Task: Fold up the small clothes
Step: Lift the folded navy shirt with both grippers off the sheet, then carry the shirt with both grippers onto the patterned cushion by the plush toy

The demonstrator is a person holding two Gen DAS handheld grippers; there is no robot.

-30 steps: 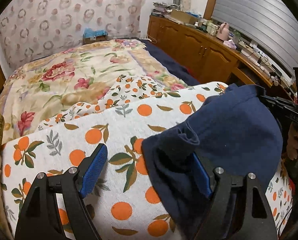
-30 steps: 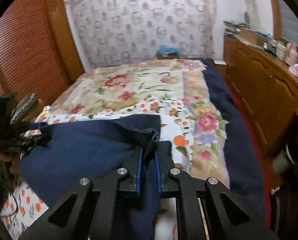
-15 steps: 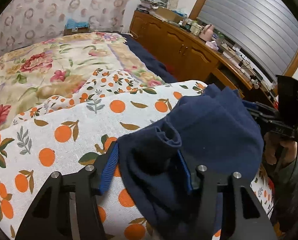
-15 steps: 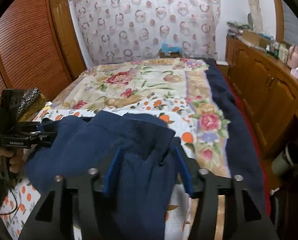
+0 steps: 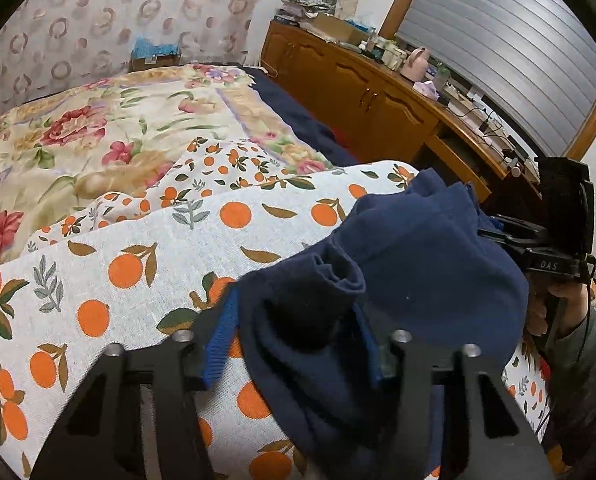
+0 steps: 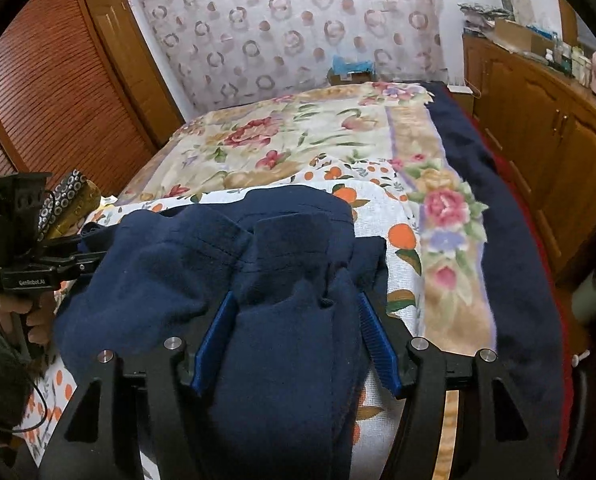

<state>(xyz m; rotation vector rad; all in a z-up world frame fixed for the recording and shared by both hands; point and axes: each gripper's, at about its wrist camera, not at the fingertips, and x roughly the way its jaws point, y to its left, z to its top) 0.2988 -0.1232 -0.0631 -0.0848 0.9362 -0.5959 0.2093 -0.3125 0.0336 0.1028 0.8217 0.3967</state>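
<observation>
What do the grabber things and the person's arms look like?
Each gripper is black plastic with two angular fingers, silver bolts and ridged blue pads: left gripper, right gripper. Seen from the side, each has a boxy black top, a pistol handle and white lettering. The person wears dark green sleeves, and a thin black cable hangs nearby.

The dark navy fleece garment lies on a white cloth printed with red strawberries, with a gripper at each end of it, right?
Not quite: the print is oranges with leaves, not strawberries, as the left wrist view shows. The dark navy fleece garment does lie on that white orange-print cloth, with the left gripper at one end and the right gripper at the other.
</observation>
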